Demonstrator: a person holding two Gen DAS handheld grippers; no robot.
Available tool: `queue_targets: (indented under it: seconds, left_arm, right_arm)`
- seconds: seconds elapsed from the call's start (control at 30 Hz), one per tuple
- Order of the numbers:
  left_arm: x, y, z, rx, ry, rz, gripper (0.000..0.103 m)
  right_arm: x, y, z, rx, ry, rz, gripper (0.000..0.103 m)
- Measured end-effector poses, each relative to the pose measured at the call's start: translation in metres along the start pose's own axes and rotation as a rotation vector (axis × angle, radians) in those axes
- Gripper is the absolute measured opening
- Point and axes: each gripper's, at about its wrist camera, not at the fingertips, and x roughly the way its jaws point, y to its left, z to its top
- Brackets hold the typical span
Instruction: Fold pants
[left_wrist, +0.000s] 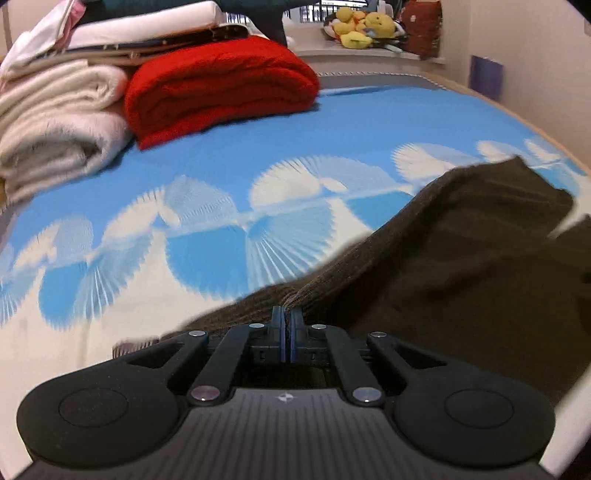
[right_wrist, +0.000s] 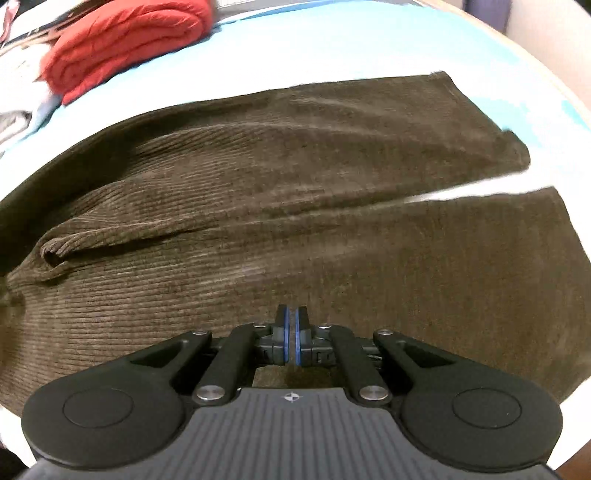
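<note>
1. The left gripper (left_wrist: 287, 314) has its jaws pressed together on a raised fold of the brown corduroy pants (left_wrist: 461, 258), a ridge of the ribbed cloth pinched between the blue-edged pads.
2. From that pinch the pants run away ahead and to the right of the jaws, draped over a bed sheet (left_wrist: 221, 155) printed in blue with white fan shapes.
3. Far ahead and to the left of the left jaws lies a stack of cream towels (left_wrist: 55, 129), with a folded red blanket (left_wrist: 218, 88) just beside it on the right.
4. On a ledge well beyond the bed, ahead of the jaws and slightly right, sit yellow stuffed toys (left_wrist: 364, 24).
5. The right gripper (right_wrist: 291, 317) points down at the pants (right_wrist: 258, 184), its jaws drawn tight together; a thin dark strip shows between the pads, consistent with cloth being gripped, though the exact edge held is hard to make out.
6. In the right wrist view the pants spread wide in front of the jaws, the two legs lying side by side with a pale gap of the sheet (right_wrist: 332, 48) between them ahead and to the right.
7. A rolled crease sits ahead and to the left of the right jaws.
8. The red blanket (right_wrist: 125, 37) lies far ahead to the left, apart from the pants.
</note>
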Motion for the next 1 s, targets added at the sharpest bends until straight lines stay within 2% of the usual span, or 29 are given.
queue_targets:
  seconds: [0.1, 0.17, 0.23, 0.3, 0.37, 0.4, 0.43, 0.53, 0.7, 0.83, 1.0]
  left_arm:
    - [-0.019, -0.002, -0.036, -0.085, 0.046, -0.060, 0.002]
    - [-0.018, 0.012, -0.059, -0.248, 0.096, -0.130, 0.003]
    - [-0.017, 0.032, -0.073, -0.423, 0.129, -0.140, 0.010]
    - [-0.020, 0.047, -0.080, -0.536, 0.119, -0.140, 0.037]
    - [-0.013, 0.059, -0.087, -0.625, 0.150, -0.173, 0.046]
    - [-0.008, 0.062, -0.090, -0.658, 0.176, -0.189, 0.046]
    - [-0.001, 0.066, -0.092, -0.685, 0.202, -0.200, 0.046]
    - [0.016, 0.075, -0.097, -0.742, 0.253, -0.189, 0.056]
    - [0.034, 0.088, -0.099, -0.878, 0.276, -0.143, 0.061]
    - [0.041, 0.087, -0.094, -0.884, 0.276, -0.122, 0.063]
    - [0.051, 0.092, -0.091, -0.913, 0.282, -0.072, 0.062]
  right_arm:
    - [-0.014, -0.003, -0.004, 0.045, -0.074, 0.024, 0.003]
    - [-0.022, -0.005, -0.007, 0.063, -0.112, 0.043, 0.003]
    - [-0.028, -0.012, -0.009, 0.091, -0.142, 0.059, 0.003]
    - [-0.033, -0.019, -0.010, 0.133, -0.166, 0.085, 0.003]
    - [-0.035, -0.026, -0.007, 0.191, -0.185, 0.121, 0.003]
    - [-0.035, -0.028, -0.006, 0.216, -0.196, 0.138, 0.003]
    - [-0.036, -0.030, -0.005, 0.242, -0.211, 0.160, 0.003]
    - [-0.037, -0.028, -0.001, 0.282, -0.240, 0.200, 0.004]
    - [-0.027, -0.008, 0.013, 0.273, -0.268, 0.280, 0.006]
    - [-0.010, 0.012, 0.030, 0.271, -0.262, 0.352, 0.007]
    - [0.028, 0.034, 0.053, 0.315, -0.210, 0.391, 0.015]
